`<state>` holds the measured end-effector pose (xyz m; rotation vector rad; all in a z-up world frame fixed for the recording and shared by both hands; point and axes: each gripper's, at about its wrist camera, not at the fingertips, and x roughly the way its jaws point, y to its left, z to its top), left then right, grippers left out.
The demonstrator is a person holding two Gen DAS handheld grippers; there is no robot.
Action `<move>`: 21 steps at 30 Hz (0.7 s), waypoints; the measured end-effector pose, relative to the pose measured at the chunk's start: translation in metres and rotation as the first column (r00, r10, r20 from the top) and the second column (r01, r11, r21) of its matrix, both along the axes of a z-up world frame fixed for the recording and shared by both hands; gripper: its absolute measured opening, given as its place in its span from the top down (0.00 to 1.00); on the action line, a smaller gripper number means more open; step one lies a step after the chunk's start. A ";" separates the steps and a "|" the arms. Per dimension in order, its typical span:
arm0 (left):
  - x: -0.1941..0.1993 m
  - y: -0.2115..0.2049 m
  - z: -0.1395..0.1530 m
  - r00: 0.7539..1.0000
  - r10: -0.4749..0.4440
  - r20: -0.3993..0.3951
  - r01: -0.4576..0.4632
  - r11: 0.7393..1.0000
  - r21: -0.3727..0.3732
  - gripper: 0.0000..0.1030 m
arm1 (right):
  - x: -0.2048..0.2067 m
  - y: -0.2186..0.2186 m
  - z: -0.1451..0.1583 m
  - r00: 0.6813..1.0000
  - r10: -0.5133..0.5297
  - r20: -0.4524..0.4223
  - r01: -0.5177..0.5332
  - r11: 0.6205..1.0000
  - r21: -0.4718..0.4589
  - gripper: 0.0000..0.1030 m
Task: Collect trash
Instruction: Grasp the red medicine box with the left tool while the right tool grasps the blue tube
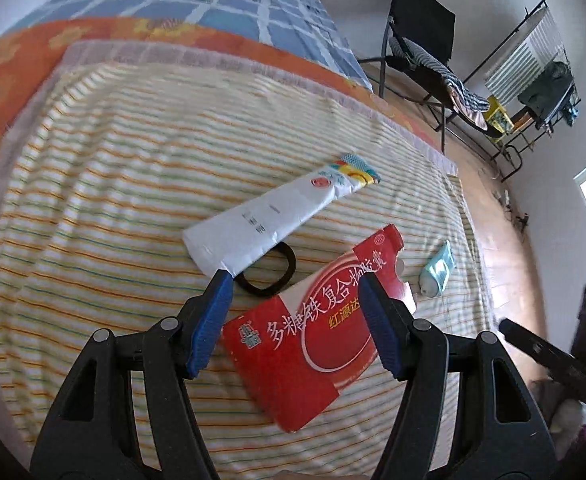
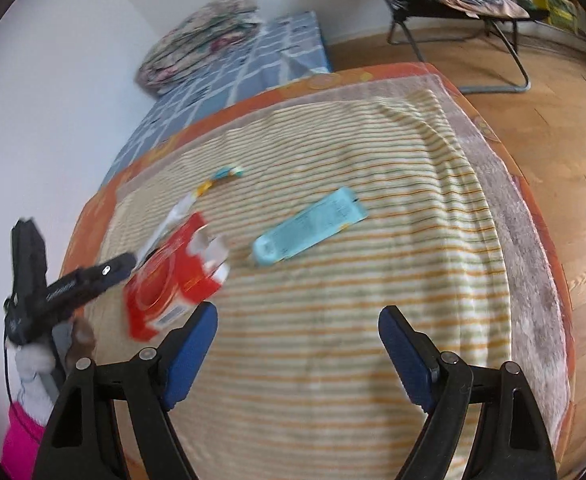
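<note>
Left gripper (image 1: 295, 280), jaws wide, straddles the red medicine box (image 1: 313, 344); centre, then close squarely. Right gripper (image 2: 298, 318) hangs wide, empty.

Black ring (image 1: 271, 276) half hidden under white packet (image 1: 271, 216).

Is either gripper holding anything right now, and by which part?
Nothing is held. The left gripper is open over the red box; the right gripper is open above the blanket.
</note>
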<state>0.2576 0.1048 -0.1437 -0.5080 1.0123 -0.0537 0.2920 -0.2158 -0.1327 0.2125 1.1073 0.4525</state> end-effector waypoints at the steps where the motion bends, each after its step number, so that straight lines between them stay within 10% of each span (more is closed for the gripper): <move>1: 0.001 -0.001 -0.002 1.000 -0.007 -0.006 0.007 1.000 -0.008 0.35 | 0.006 0.000 -0.004 1.000 -0.011 -0.006 0.011 1.000 -0.001 0.17; 21: -0.018 -0.086 -0.010 0.962 -0.266 -0.066 0.274 0.930 0.244 0.20 | 0.081 0.027 -0.053 0.979 -0.168 -0.111 0.181 0.976 0.121 0.33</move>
